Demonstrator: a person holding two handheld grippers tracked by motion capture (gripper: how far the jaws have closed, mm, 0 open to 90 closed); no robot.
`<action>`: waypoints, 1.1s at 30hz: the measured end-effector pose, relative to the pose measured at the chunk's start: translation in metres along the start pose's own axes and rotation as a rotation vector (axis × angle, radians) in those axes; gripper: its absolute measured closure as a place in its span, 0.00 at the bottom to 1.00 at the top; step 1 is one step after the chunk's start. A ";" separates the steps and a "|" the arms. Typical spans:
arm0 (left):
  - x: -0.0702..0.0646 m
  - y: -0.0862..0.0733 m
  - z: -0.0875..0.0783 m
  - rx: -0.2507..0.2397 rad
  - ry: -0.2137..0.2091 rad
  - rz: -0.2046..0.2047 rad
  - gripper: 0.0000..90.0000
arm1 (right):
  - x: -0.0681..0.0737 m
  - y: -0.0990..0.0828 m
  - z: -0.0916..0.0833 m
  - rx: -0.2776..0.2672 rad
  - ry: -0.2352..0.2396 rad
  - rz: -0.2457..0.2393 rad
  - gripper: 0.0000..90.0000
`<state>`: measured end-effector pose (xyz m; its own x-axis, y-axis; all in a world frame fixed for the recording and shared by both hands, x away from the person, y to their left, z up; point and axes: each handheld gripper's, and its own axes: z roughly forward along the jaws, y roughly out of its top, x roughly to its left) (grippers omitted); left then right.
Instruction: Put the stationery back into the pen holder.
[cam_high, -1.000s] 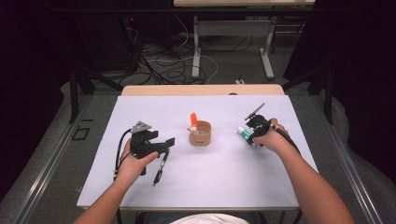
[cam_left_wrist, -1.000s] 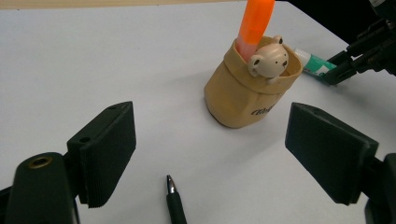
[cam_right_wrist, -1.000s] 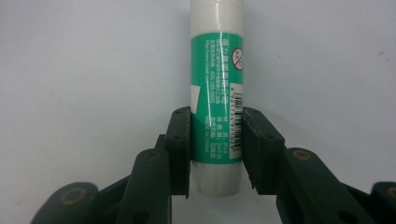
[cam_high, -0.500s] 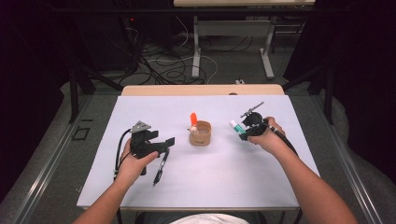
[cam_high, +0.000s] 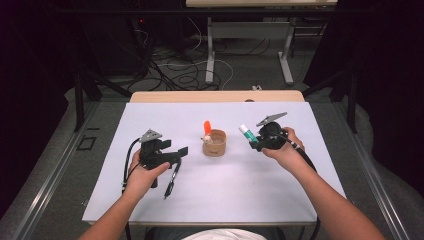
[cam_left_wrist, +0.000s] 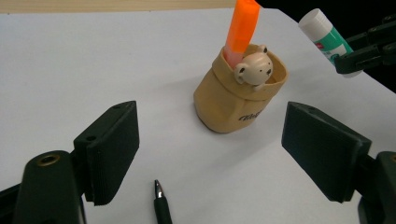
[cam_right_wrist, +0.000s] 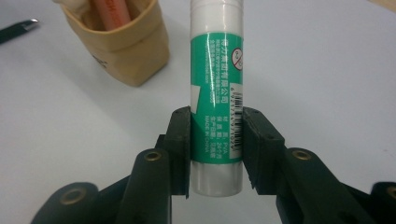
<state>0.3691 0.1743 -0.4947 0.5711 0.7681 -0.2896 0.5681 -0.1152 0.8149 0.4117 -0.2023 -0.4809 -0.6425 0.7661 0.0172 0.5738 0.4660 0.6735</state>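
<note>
The right gripper (cam_high: 256, 140) is clamping the green-and-white glue stick (cam_high: 247, 133), its long axis pointing left toward the tan fabric pouch (cam_high: 214, 143) mid-frame, while the left gripper (cam_high: 176, 154) is gaping empty.

1. The left gripper (cam_high: 172, 152) is held low at the left of the high view, gripped from behind by the left hand (cam_high: 142, 172); the forearm comes in from the bottom edge.
2. Its jaws are seen spread wide with nothing between them, having just closed slightly.
3. The right gripper (cam_high: 254, 140) is held at the right by the right hand (cam_high: 282, 150), raised off the desk and pointing left.
4. Its jaws are clamped on the glue stick (cam_right_wrist: 215, 93), both pads pressed on the tube's sides.
5. The right forearm is stretched in from the lower right corner.
6. A cable is seen trailing from each gripper.
</note>
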 end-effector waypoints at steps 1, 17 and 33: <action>0.000 0.000 0.000 -0.003 -0.003 0.001 0.22 | 0.002 -0.001 -0.001 -0.007 0.007 -0.002 0.73; -0.009 0.004 -0.005 -0.030 -0.034 0.035 0.28 | 0.033 -0.007 -0.009 -0.124 0.050 -0.041 0.73; -0.019 0.006 -0.007 -0.056 -0.044 0.089 0.30 | 0.068 -0.022 -0.004 -0.214 0.102 -0.074 0.73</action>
<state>0.3574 0.1629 -0.4807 0.6440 0.7280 -0.2352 0.4803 -0.1455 0.8649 0.3535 -0.1621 -0.4910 -0.7331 0.6795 0.0290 0.4093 0.4067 0.8167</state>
